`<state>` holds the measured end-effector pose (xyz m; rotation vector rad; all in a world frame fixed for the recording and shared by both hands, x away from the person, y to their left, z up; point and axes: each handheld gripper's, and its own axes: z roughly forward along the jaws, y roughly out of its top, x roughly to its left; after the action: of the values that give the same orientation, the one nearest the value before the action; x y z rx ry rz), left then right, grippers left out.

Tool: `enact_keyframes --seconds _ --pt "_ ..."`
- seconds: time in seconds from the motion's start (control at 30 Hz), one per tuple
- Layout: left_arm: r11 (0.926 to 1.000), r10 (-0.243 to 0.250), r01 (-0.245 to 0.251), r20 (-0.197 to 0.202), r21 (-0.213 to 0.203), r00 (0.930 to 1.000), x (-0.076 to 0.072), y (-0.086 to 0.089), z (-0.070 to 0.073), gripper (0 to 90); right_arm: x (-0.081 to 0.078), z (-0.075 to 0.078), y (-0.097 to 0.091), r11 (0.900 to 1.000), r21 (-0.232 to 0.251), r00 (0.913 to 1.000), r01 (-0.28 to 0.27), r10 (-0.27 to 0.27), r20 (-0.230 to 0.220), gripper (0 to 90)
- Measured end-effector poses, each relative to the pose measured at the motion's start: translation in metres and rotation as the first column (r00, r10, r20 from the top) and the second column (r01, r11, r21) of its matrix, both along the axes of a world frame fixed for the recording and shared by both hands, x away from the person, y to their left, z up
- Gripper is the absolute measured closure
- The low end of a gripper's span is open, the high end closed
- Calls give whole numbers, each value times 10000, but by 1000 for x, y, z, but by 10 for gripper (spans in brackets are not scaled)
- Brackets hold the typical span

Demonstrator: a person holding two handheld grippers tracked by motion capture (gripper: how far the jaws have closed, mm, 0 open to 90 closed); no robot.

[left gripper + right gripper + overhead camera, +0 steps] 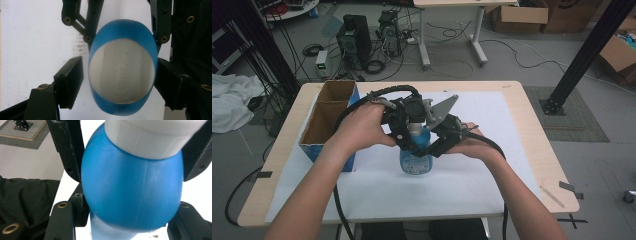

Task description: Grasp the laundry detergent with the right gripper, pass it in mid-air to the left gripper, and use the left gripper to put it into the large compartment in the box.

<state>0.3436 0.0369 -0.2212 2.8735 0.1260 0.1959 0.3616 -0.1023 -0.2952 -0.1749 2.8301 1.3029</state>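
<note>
One blue bottle (415, 161) with one white cap (121, 71) is standing mid-bench (532, 145) on white paper (472, 175). Two claws: right claw (434, 146) is clamping the bottle's body; left claw (117, 82) is straddling the cap, a gap showing beside one pad. One cardboard box (328, 120) is sitting at the left edge; right half lying free.

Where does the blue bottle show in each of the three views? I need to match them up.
High view: the blue bottle stands at table centre, between both grippers.
Left gripper view: seen from above in mid-frame, white cap facing the camera.
Right gripper view: its blue shoulder spans the middle, cap at the top edge.
Shared landmark: the white sheet under the bottle, at left in the left gripper view.
</note>
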Motion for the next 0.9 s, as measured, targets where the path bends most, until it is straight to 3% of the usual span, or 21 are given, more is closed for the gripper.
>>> enact_keyframes --seconds 0.9 --pt "10000 -7 8 -140 78 9999 1 -1 -3 368 0 0 -1 9999 -41 9999 100 -100 -21 452"
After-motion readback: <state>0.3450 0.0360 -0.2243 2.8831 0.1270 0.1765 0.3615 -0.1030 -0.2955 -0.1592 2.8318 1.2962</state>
